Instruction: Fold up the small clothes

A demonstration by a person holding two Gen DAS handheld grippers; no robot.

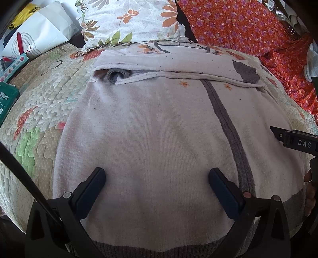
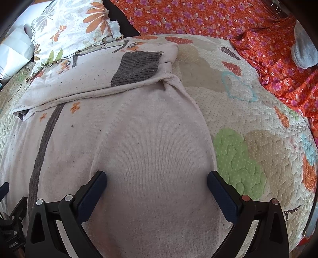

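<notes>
**Pale sweater spread on the quilt, both grippers held apart above it**

In the left wrist view, a pale sweater (image 1: pixel 151 127) with a grey stripe (image 1: pixel 228 123) down its length is laid flat on a patchwork quilt (image 1: pixel 39 111). The sweater's far end is folded back over itself, and a grey ribbed cuff (image 1: pixel 245 72) is seen on that folded part. The left gripper (image 1: pixel 157 174) is held over the near half of the sweater, its two fingers spread wide with nothing between them but the cloth below. Beyond the sweater a floral pillow (image 1: pixel 131 17) and an orange flowered cloth (image 1: pixel 248 25) are seen, and a white paper bag (image 1: pixel 41 29) lies past the sweater's far left corner. The right gripper (image 1: pixel 294 141) enters at the sweater's right edge; whether it is spread cannot be told from here.

In the right wrist view, the right gripper (image 2: pixel 157 176) is seen spread wide over the sweater (image 2: pixel 139 139) near its right edge, with nothing pinched. The grey cuff (image 2: pixel 137 67) lies on the folded-back far part. The quilt (image 2: pixel 248 119) is exposed to the right of the sweater, and the orange cloth (image 2: pixel 218 17) lies beyond it.
</notes>
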